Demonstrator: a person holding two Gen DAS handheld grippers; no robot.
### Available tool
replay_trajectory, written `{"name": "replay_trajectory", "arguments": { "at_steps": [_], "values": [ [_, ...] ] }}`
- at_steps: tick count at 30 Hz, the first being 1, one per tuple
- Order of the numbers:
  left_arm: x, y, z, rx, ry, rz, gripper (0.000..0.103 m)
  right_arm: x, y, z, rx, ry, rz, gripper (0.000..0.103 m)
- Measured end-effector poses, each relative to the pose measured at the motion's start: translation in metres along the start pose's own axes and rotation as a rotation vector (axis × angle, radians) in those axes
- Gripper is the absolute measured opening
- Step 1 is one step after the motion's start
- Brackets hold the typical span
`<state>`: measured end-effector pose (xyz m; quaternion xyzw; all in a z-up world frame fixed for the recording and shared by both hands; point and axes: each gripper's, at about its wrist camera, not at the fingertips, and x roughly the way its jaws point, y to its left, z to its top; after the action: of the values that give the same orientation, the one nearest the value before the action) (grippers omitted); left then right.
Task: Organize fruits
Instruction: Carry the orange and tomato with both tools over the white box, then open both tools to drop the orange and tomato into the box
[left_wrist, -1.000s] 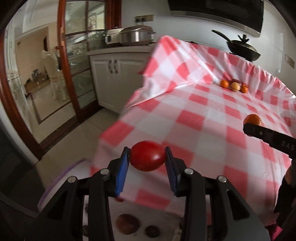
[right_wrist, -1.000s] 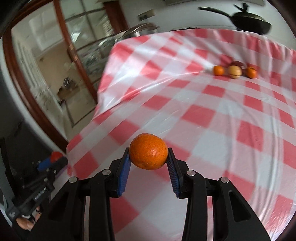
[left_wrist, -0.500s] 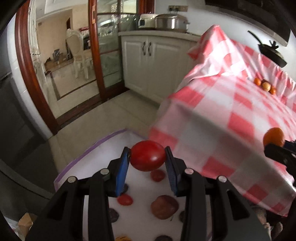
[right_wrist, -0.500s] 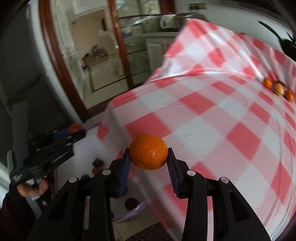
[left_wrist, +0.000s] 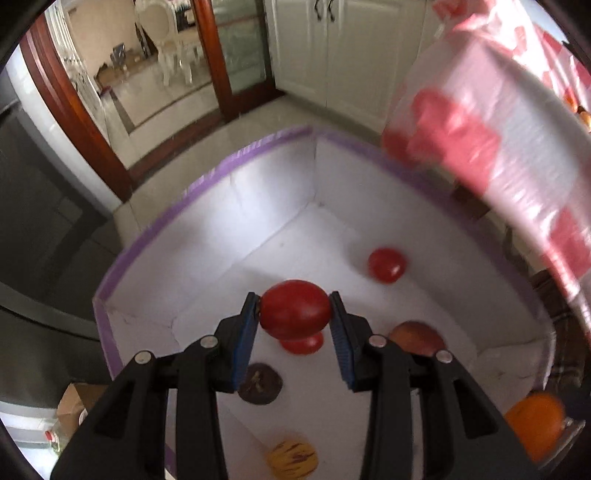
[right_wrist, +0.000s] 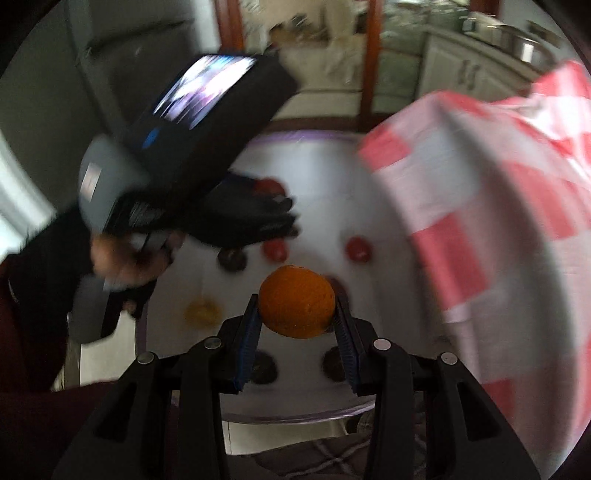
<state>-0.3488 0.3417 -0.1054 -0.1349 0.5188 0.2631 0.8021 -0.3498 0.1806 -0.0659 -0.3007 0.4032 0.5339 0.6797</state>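
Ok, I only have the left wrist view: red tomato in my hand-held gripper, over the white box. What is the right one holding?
Observer: The right hand-held gripper is shut on an orange, pinched between both blue pads.
Operator: Is it over the box too?
Observer: Yes, the white box lies below it, with dark fruits showing under the fingers.
Operator: Can you see my left hand from there?
Observer: Yes, the hand grips the left hand-held gripper's handle at the box's left side; it looks blurred.
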Motion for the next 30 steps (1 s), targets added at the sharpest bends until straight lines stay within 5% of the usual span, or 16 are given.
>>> {"name": "replay_trajectory", "arguments": {
  "at_steps": [12, 18, 25, 30],
  "values": [
    [0.035, 0.008, -0.011, 0.0, 0.094, 0.02, 0.04, 0.073, 0.03, -0.009, -0.132, 0.212, 0.039, 0.039],
    [0.041, 0.005, -0.007, -0.006, 0.111, 0.027, 0.042, 0.084, 0.037, -0.012, -0.168, 0.25, 0.043, 0.04],
    [0.04, 0.01, -0.007, -0.023, 0.088, 0.049, 0.073, 0.077, 0.038, -0.009, -0.134, 0.219, 0.05, 0.057],
    [0.031, 0.005, -0.005, 0.0, 0.058, 0.071, 0.081, 0.062, 0.035, -0.007, -0.12, 0.187, 0.058, 0.064]
  ]
}}
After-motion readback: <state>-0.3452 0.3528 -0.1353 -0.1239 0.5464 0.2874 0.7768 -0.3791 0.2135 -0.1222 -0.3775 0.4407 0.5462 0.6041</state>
